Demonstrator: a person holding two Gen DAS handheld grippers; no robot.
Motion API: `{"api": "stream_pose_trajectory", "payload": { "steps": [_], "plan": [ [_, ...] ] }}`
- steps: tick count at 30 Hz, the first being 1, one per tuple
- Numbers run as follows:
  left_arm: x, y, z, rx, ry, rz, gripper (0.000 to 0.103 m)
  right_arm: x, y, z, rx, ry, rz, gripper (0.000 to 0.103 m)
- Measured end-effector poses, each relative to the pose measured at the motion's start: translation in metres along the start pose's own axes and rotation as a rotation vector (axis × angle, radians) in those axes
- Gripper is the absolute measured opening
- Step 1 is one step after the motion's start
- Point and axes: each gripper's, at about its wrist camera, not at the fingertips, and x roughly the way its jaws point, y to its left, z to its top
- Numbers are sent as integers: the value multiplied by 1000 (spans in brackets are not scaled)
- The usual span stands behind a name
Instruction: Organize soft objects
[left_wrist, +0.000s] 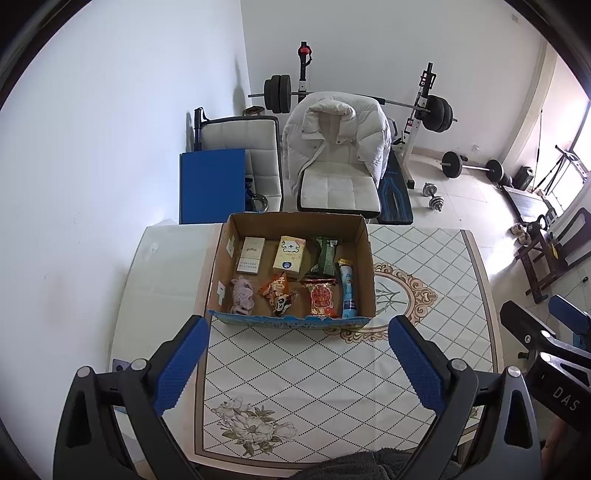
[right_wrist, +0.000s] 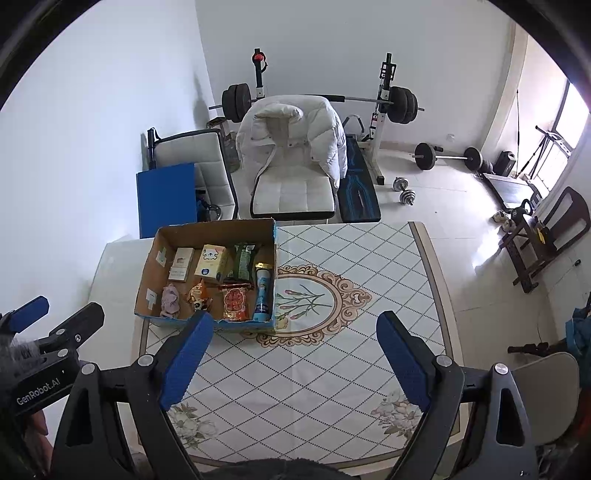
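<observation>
An open cardboard box (left_wrist: 364, 236) stands on the patterned table (left_wrist: 317, 369); it also shows in the right wrist view (right_wrist: 275, 236). Inside lie a pink soft toy (left_wrist: 242, 295), an orange snack bag (left_wrist: 279, 293), a red packet (left_wrist: 322, 301), a blue tube (left_wrist: 348, 288), a green packet (left_wrist: 323, 254), a yellow carton (left_wrist: 290, 256) and a white carton (left_wrist: 250, 254). My left gripper (left_wrist: 297, 334) is open and empty, above the table just in front of the box. My right gripper (right_wrist: 295, 328) is open and empty, right of the box's front corner.
Beyond the table stand a white chair with a white puffer jacket (left_wrist: 338, 136), a second white chair (left_wrist: 243, 147) and a blue board (left_wrist: 212, 184). A barbell rack (left_wrist: 424, 107), dumbbells (left_wrist: 434, 195) and a dark wooden chair (right_wrist: 546, 240) stand on the floor to the right.
</observation>
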Motion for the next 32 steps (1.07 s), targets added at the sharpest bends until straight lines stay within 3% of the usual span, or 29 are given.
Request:
{"api": "stream_pose_trajectory", "payload": {
  "steps": [32],
  "plan": [
    [-12,0,-1,6,-20,0,100,-17,-1,-5,23,-24,-11,92]
  ]
}}
